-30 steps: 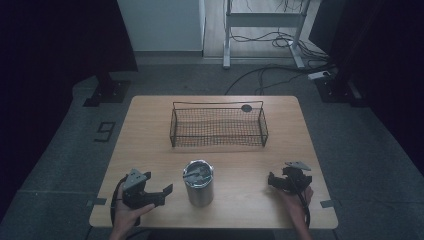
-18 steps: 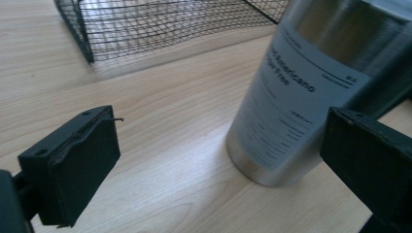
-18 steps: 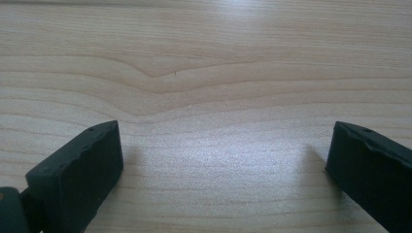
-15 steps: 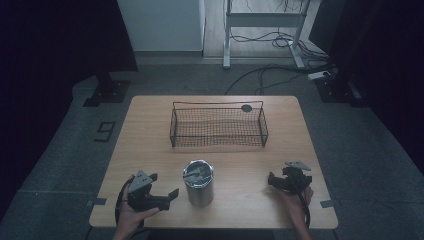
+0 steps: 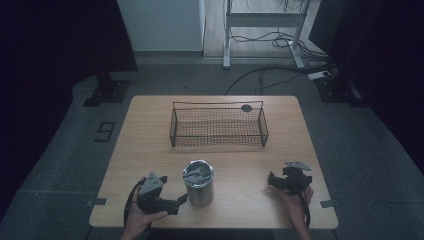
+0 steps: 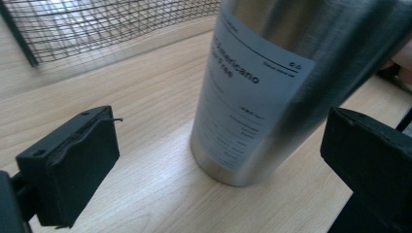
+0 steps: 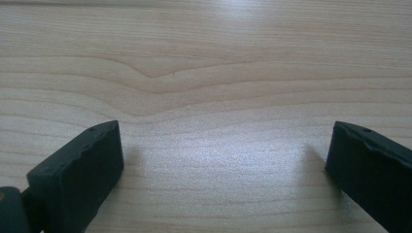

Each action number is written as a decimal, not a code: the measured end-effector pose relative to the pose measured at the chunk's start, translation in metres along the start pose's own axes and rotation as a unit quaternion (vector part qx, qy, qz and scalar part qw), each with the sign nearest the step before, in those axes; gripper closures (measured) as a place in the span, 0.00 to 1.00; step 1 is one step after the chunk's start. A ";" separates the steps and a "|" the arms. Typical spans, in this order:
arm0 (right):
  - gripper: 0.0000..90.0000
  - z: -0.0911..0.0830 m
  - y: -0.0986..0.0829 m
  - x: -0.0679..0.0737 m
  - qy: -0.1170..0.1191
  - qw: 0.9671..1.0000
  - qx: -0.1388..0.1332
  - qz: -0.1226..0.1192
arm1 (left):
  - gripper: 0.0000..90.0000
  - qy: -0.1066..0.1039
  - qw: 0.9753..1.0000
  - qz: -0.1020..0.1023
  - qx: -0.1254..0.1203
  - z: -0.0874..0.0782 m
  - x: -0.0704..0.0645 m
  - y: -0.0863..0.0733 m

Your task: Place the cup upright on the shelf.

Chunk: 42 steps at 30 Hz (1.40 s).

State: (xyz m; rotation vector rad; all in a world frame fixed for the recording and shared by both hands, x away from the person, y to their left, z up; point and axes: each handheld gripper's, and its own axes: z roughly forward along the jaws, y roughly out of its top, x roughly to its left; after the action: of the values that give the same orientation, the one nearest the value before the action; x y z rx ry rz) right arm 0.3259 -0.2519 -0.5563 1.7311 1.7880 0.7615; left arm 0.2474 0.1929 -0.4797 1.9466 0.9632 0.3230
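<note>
A steel tumbler point(image 5: 198, 183) with a lid stands upright on the wooden table point(image 5: 150, 140), near the front edge. In the left gripper view the tumbler point(image 6: 286, 77) carries a white printed label and rises just ahead of the wide-apart jaws. My left gripper point(image 5: 177, 201) is open, close to the tumbler's left side at its base, not touching it. My right gripper point(image 5: 272, 181) rests low at the table's front right, open, with bare wood between its jaws point(image 7: 218, 160).
A black wire basket point(image 5: 218, 125) stands at the middle back of the table, with a small dark round object point(image 5: 246, 108) by its far right corner. Cables and a metal stand frame lie on the floor behind the table.
My left gripper has moved right, toward the tumbler's base. The right gripper and the tumbler have stayed put.
</note>
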 end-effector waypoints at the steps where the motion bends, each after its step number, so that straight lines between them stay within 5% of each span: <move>1: 0.00 0.000 0.000 0.000 0.000 1.000 0.000 0.000 | 0.00 -0.001 1.000 0.002 0.001 0.001 -0.001 0.000; 42: 0.00 0.000 0.000 0.000 -0.002 1.000 -0.001 0.001 | 0.00 -0.034 0.999 0.029 0.012 0.048 -0.027 0.024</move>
State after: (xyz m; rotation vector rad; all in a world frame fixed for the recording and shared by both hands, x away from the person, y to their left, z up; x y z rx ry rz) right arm 0.3260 -0.2521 -0.5564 1.7333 1.7827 0.7599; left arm 0.2685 0.1368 -0.4826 1.9977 0.8721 0.2782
